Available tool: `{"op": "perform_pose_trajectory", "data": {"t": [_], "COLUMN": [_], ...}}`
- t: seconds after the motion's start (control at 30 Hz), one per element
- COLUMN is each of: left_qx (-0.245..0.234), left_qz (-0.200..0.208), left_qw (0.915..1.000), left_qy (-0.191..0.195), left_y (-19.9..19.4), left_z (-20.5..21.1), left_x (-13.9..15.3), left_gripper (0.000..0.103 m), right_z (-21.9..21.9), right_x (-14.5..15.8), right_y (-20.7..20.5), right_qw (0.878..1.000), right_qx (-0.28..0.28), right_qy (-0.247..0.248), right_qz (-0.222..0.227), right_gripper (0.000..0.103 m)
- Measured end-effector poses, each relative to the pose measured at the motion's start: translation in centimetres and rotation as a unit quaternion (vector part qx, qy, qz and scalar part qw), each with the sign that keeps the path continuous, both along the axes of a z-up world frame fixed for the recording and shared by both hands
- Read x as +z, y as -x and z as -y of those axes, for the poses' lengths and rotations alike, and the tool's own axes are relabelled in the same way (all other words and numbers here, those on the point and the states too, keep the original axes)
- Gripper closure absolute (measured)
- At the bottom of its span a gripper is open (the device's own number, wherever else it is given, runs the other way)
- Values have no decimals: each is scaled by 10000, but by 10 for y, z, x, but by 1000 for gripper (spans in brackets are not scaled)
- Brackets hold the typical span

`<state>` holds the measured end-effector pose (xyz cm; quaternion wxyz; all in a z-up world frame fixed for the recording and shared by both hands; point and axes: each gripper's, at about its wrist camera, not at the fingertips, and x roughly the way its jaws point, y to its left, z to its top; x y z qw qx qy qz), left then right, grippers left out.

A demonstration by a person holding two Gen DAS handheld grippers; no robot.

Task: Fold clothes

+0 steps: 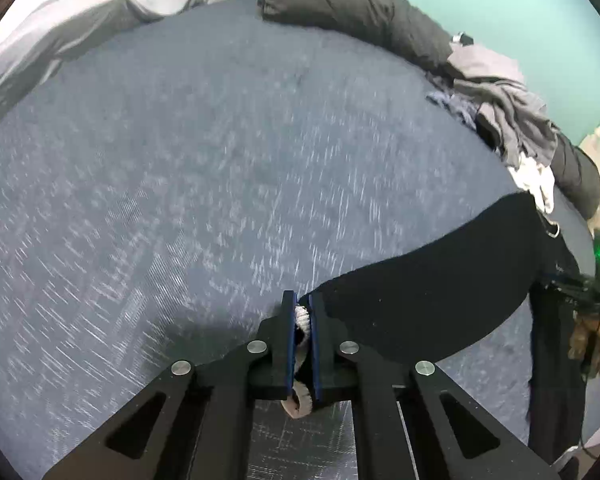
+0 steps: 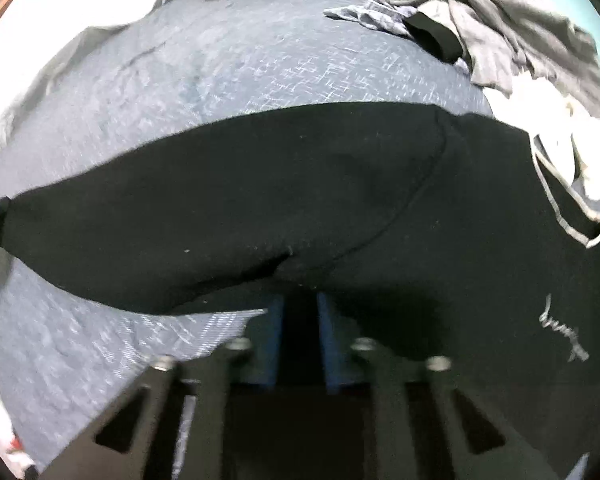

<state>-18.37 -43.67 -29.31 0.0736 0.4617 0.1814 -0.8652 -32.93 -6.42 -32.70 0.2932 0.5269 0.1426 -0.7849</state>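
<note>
The cuff of a black garment (image 1: 428, 300) is pinched between the pressed-together fingers of the left gripper (image 1: 302, 312), its pale ribbed lining bunched in the slot. In the right wrist view the garment is seen draped over the right gripper (image 2: 298, 304); its grip cannot be told. The cloth is stretched across a blue-grey bedspread (image 1: 180, 168). Farther off, a pile of clothes (image 1: 512, 120) is heaped at the far right edge.
</note>
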Motion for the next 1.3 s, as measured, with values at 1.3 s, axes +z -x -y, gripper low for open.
{"op": "perform_pose_trajectory", "data": {"t": [1.3], "left_qx": [10], "left_qz": [196], "left_qw": [9996], "left_qy": [-216], "left_y": [-12], "left_z": [-49], "left_x": [41], "left_gripper": [88], "right_z": [-369], "right_x": [70], "right_y": [-38], "right_qw": [9856], "right_qx": [-1650], "right_qy": [146], "right_qz": [-338], "right_gripper": [70]}}
